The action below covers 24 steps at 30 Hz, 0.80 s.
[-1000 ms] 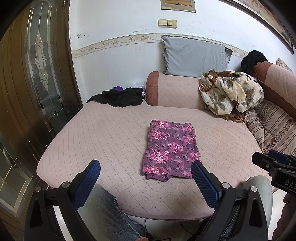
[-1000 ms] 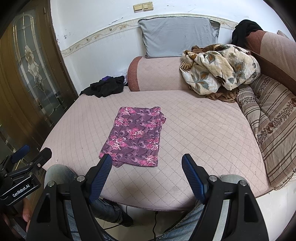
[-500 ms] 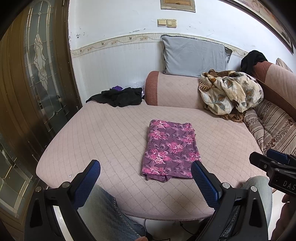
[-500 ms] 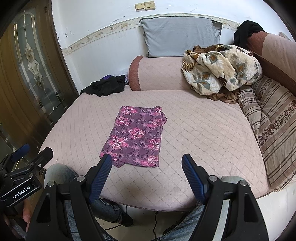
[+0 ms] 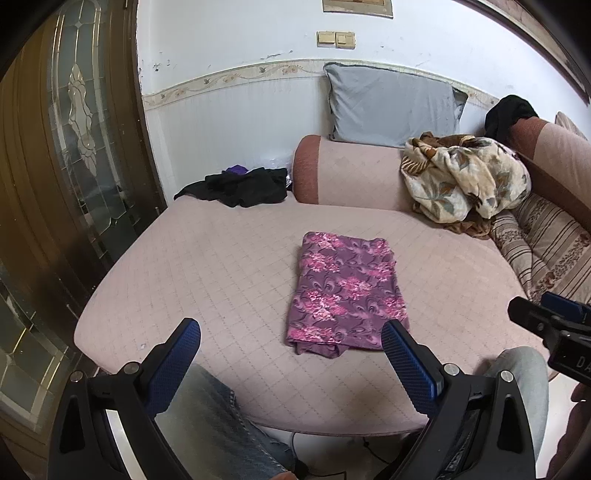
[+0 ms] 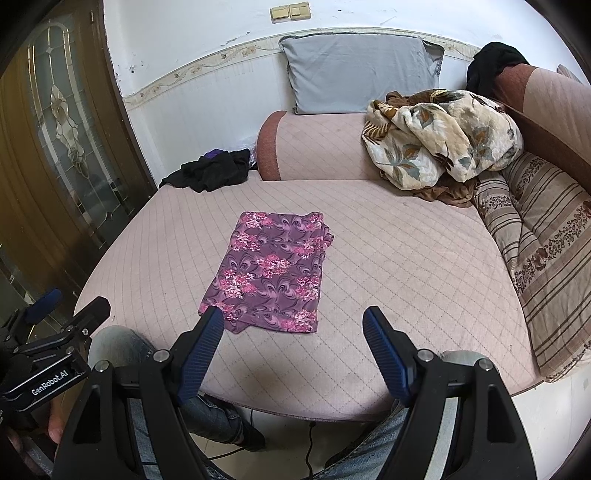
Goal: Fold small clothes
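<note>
Folded purple garment (image 5: 347, 291) seemingly unmoved, untouched.

A framed picture (image 5: 357, 5) is cut off by the top edge. The purple item (image 5: 236, 170) lies mostly hidden under black clothes (image 5: 242, 186). The person's knees (image 6: 118, 343) are partly hidden behind both grippers' bodies.

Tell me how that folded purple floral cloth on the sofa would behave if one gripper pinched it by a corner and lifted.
The purple floral cloth looks thin and lies flat, so it is probably light and floppy. It is folded in loose layers, so a lift by one corner would likely unfold it. On the quilted sofa cover a push would more likely bunch it than slide it.
</note>
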Motion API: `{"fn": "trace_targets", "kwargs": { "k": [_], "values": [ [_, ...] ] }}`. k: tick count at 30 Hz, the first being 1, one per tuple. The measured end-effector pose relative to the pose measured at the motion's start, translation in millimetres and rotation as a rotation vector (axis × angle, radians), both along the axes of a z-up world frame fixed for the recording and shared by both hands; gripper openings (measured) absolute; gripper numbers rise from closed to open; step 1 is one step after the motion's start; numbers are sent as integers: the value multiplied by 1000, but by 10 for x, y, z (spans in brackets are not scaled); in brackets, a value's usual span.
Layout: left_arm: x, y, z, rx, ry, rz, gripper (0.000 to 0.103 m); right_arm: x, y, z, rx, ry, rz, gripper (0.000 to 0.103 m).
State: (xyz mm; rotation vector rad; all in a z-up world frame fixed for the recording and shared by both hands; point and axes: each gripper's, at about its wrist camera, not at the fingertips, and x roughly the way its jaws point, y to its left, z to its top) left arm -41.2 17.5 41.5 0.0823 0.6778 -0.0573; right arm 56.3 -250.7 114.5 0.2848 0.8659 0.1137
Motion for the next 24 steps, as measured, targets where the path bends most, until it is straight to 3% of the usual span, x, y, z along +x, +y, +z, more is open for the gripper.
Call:
{"fn": "trace_targets", "kwargs": {
  "k": [24],
  "values": [
    [170, 38, -211, -7, 50, 10, 100, 217, -13, -191, 1, 45, 29, 77]
  ]
}}
